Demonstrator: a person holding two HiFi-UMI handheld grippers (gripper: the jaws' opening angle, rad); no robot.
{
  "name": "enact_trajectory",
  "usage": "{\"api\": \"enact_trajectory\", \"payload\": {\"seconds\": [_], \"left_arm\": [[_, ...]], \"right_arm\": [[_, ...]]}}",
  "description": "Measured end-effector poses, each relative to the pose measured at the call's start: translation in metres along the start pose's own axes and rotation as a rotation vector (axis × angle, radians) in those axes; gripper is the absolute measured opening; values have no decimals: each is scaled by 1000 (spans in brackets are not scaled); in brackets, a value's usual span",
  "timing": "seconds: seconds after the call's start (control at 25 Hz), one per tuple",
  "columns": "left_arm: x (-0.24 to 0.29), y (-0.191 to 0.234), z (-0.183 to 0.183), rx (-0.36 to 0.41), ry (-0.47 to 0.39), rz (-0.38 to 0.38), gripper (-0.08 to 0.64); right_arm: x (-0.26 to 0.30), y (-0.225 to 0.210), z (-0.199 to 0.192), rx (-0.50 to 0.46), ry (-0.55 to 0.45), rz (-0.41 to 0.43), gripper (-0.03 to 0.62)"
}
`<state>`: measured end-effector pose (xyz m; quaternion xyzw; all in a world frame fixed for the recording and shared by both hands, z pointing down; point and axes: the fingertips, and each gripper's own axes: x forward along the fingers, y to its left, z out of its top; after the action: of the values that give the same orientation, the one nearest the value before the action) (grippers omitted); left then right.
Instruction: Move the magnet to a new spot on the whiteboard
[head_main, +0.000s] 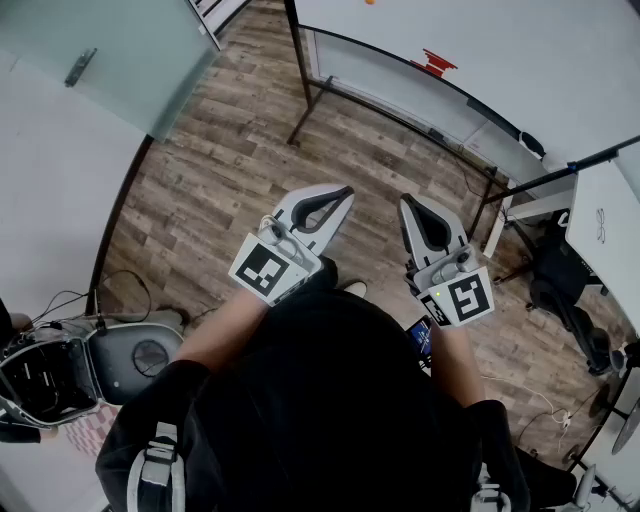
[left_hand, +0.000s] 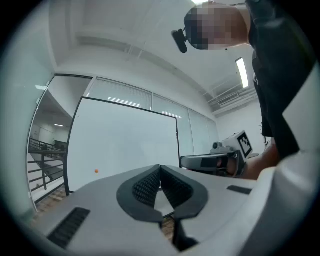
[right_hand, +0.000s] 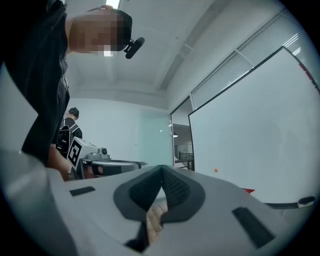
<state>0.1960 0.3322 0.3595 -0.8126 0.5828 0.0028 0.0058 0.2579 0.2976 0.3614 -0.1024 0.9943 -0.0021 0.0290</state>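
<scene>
A small orange magnet (head_main: 370, 2) sticks to the whiteboard (head_main: 520, 60) at the top edge of the head view. It also shows as a dot, the magnet (left_hand: 96, 171) on the whiteboard (left_hand: 125, 145) in the left gripper view, and the magnet (right_hand: 216, 170) on the whiteboard (right_hand: 260, 125) in the right gripper view. My left gripper (head_main: 343, 192) and right gripper (head_main: 407, 203) are held side by side in front of the person's body, well short of the board. Both are shut with nothing between the jaws, as the left gripper (left_hand: 160, 167) and right gripper (right_hand: 161, 168) show close up.
A red object (head_main: 435, 63) lies on the whiteboard's tray. The board's black stand legs (head_main: 300, 90) rest on wood flooring. A grey wheeled machine with cables (head_main: 60, 370) is at the lower left, a white table (head_main: 600, 220) and black chair (head_main: 560, 290) at the right. Another person (right_hand: 70, 127) stands in the background.
</scene>
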Motion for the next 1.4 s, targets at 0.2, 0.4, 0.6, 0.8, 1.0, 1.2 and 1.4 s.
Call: {"api": "enact_trajectory", "payload": {"seconds": [0.2, 0.4, 0.6, 0.8, 1.0, 1.2, 1.4], "left_arm": [[-4, 1, 1, -1, 10, 11, 5], [-4, -7, 2, 5, 21, 9, 5], [-8, -9, 1, 12, 32, 19, 5], [-11, -3, 6, 18, 32, 42, 5], [-12, 11, 5, 46, 40, 48, 5], [-10, 41, 4, 29, 41, 38, 5], [-8, 88, 9, 24, 35, 30, 5]], "right_arm": [[1, 3, -1, 9, 14, 3, -8], [-8, 6, -1, 18, 8, 8, -8], [-10, 5, 3, 64, -29, 3, -8], [-5, 9, 4, 50, -28, 20, -8], [15, 9, 3, 43, -20, 28, -8], [52, 9, 5, 25, -4, 37, -8], [98, 5, 5, 14, 4, 25, -8]]}}
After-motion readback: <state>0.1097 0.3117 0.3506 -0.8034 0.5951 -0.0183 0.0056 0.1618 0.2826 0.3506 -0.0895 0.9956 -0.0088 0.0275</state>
